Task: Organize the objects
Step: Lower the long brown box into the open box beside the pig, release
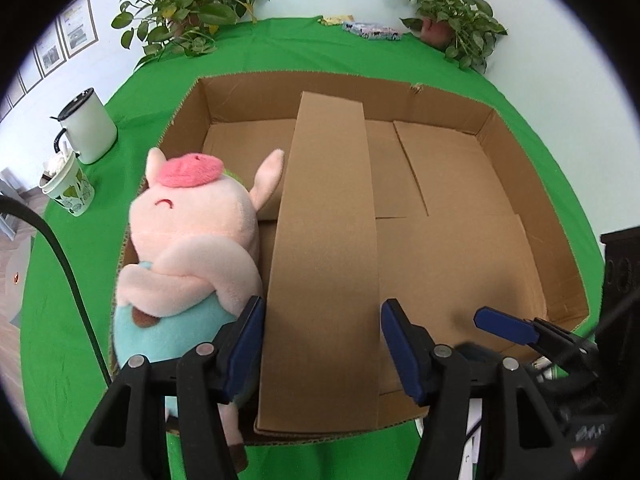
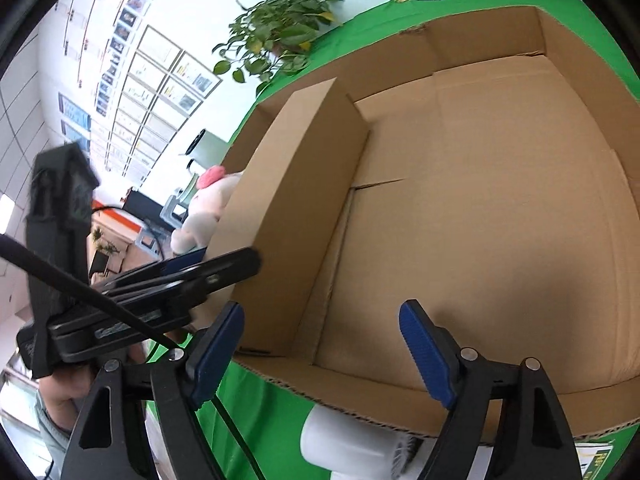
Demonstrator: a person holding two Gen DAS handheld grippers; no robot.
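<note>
A shallow cardboard box [image 1: 532,216] lies on the green cloth, split by an upright cardboard divider [image 1: 324,264]. A pink plush pig [image 1: 188,248] with a teal belly sits in the left compartment, against the divider. My left gripper [image 1: 322,344] is open above the divider's near end, its left finger [image 1: 244,340] touching the pig. My right gripper [image 2: 322,352] is open over the box's near wall [image 2: 360,392], by the empty right compartment [image 2: 480,220]. The pig's head shows past the divider [image 2: 296,184] in the right wrist view [image 2: 208,200].
A white kettle [image 1: 88,124] and a paper cup [image 1: 68,188] stand left of the box. Potted plants [image 1: 188,4] [image 1: 448,12] stand at the table's far edge with some packets [image 1: 372,30]. A white object [image 2: 348,440] lies below the box's near wall.
</note>
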